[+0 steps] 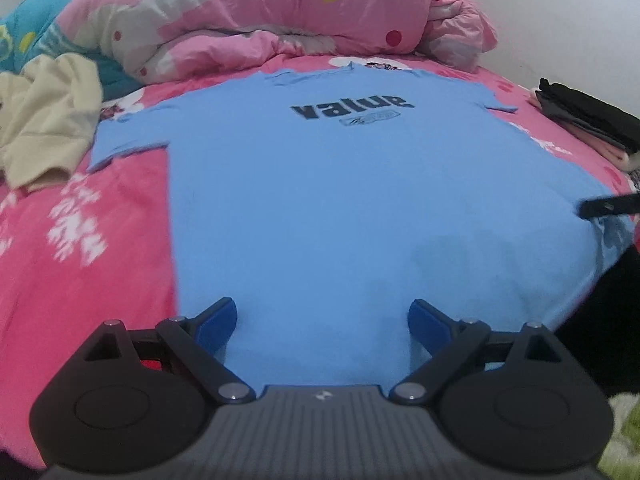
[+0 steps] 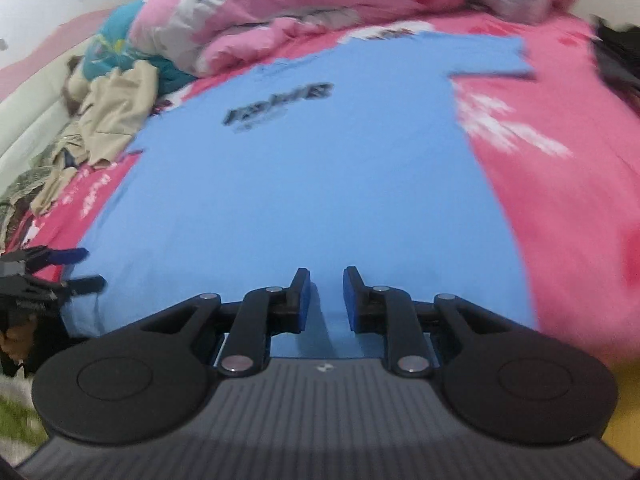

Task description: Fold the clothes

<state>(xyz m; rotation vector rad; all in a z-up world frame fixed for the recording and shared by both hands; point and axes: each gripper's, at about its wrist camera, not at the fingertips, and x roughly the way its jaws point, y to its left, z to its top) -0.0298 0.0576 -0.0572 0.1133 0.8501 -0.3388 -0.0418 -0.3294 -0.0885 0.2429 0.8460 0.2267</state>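
Blue "value" T-shirt is spread flat on pink bedsheet. Left gripper is held wide open at 6 o'clock; right gripper is narrowly parted, empty.

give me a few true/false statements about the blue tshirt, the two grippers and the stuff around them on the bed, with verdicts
1. The light blue t-shirt with black "value" lettering lies spread flat on the pink printed bed sheet. True.
2. The left gripper is clamped shut on the shirt's hem. False: its jaws stand wide apart, holding nothing.
3. The right gripper has a narrower gap between its fingers than the left gripper. True.
4. A crumpled cream garment lies on top of the shirt's lettering. False: it lies beside the shirt, off one sleeve.
5. A folded stack of dark clothes sits on the bed to the other side of the shirt. True.
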